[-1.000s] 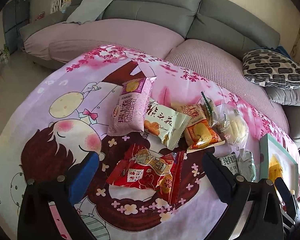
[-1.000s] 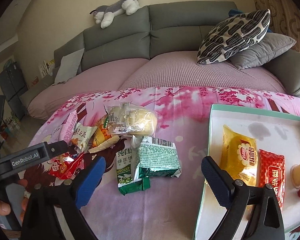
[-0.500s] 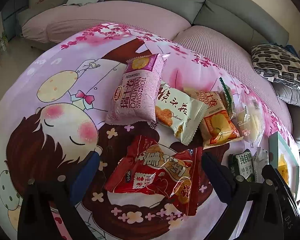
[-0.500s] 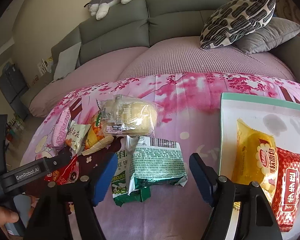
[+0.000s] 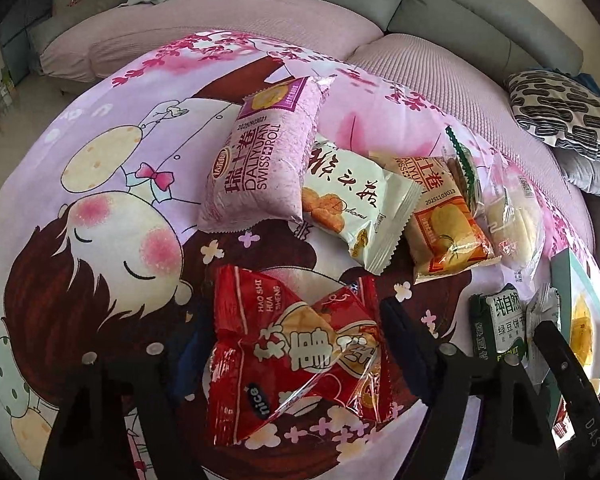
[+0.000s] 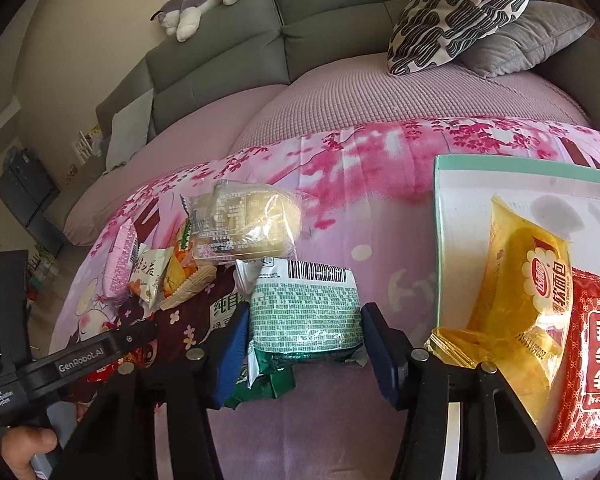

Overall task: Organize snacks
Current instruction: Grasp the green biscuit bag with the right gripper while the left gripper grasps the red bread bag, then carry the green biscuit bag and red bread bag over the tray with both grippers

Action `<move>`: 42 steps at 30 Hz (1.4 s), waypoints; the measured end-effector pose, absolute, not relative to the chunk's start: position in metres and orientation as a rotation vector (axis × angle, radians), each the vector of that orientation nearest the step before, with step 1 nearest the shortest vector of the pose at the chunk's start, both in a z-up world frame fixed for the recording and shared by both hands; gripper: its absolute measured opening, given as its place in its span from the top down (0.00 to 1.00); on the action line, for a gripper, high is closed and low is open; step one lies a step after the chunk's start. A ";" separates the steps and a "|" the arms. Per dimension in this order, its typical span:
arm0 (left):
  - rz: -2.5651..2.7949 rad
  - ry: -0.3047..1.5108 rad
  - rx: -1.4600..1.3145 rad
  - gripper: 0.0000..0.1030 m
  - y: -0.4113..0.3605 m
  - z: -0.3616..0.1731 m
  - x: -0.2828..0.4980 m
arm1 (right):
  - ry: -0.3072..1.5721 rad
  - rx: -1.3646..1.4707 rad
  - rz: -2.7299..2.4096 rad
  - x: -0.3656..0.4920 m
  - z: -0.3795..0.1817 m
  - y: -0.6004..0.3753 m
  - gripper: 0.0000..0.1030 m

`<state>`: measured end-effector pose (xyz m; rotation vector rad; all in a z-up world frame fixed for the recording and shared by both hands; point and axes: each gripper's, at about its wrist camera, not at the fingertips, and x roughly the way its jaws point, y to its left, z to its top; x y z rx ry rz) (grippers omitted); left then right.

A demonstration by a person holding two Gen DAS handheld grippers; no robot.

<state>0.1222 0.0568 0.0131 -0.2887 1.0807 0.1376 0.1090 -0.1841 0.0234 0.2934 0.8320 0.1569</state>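
Covering the table (image 5: 112, 128) was a pink cartoon cloth w/ snacks piled mid-cloth, and a teal-rimmed tray (image 6: 500, 166) at the right edge held a yellow pack (image 6: 524, 280) and a red one. Left gripper (image 5: 296, 340) had just been closing; its fingers sat clamped on a crumpled red snack bag (image 5: 300, 352). Right gripper (image 6: 304, 344), also just closing, had fingers touching both sides of the green biscuit pack (image 6: 304, 312).

The left gripper (image 5: 292, 344) had just been closing, its jaws pressing a crumpled red snack packet (image 5: 296, 356). At twelve o'clock lay a pink Swiss roll bag (image 5: 260, 168); at three o'clock, a green biscuit pack (image 5: 500, 324).
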 end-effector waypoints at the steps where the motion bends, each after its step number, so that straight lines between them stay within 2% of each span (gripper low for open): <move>1: 0.139 1.080 -0.286 0.25 0.056 0.014 0.122 | 0.831 0.297 0.157 0.109 0.024 -0.185 0.44; 3: 0.144 1.081 -0.278 0.31 0.055 0.014 0.121 | 0.829 0.300 0.153 0.108 0.025 -0.187 0.44; 14: 0.147 1.066 -0.253 0.40 0.046 0.017 0.118 | 0.816 0.317 0.152 0.097 0.033 -0.197 0.44; 42: 0.131 0.939 -0.223 0.40 0.010 0.070 0.100 | 0.729 0.326 0.207 0.072 0.066 -0.206 0.44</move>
